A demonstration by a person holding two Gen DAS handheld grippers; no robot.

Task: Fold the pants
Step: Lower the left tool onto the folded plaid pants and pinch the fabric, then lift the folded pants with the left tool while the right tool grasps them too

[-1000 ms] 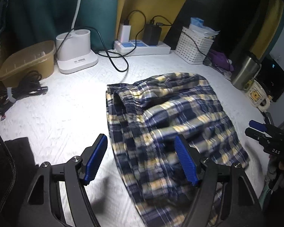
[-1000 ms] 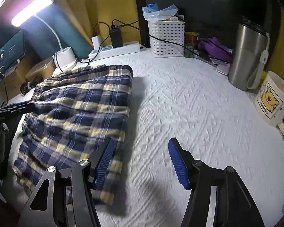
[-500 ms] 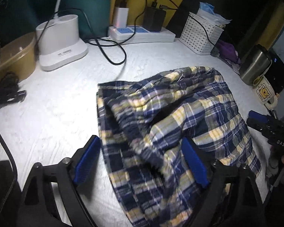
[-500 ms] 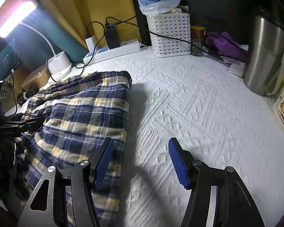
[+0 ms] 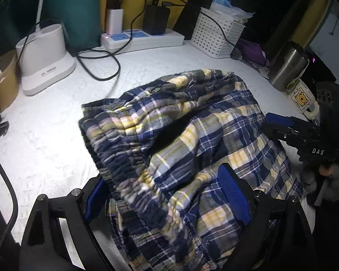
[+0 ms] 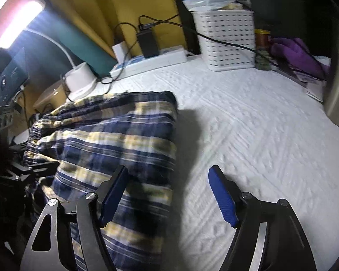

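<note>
- A bench (image 5: 45, 140) under a white textured cover fills both views, lit by a lamp bar (image 6: 20, 22) at 10 o'clock in the right wrist view; yellow and teal panels stand behind.
- Along the far edge sit a white lamp base (image 5: 45, 56) at 10 o'clock, a white power strip (image 5: 144, 38) with two chargers plugged in at 12 o'clock, and a white slotted basket (image 5: 217, 33) at 1 o'clock.
- A steel tumbler (image 5: 287, 65) and a mug with a bear print (image 5: 302, 97) stand at 2 o'clock in the left wrist view, just beside each other.
- The plaid pants (image 5: 203, 135), blue, yellow and white, lie bunched in the middle of the bench, the gathered waistband turned toward 8 o'clock.
- The left hand-held gripper (image 5: 167, 194) is spread wide with the waistband cloth heaped between its blue pads; the cloth lies against the left pad, and the pads do not squeeze it. Its jaws have just been opening.
- The right hand-held gripper (image 6: 169, 196) is also spread and has just been opening; its left pad sits over the near edge of the pants, its right pad over bare cover, with the cloth's edge between them and no pinch on it.
- In the left wrist view the right hand-held gripper shows at 3 o'clock, at the pants' far side, with part of a person's hand (image 5: 325, 169) behind it.
</note>
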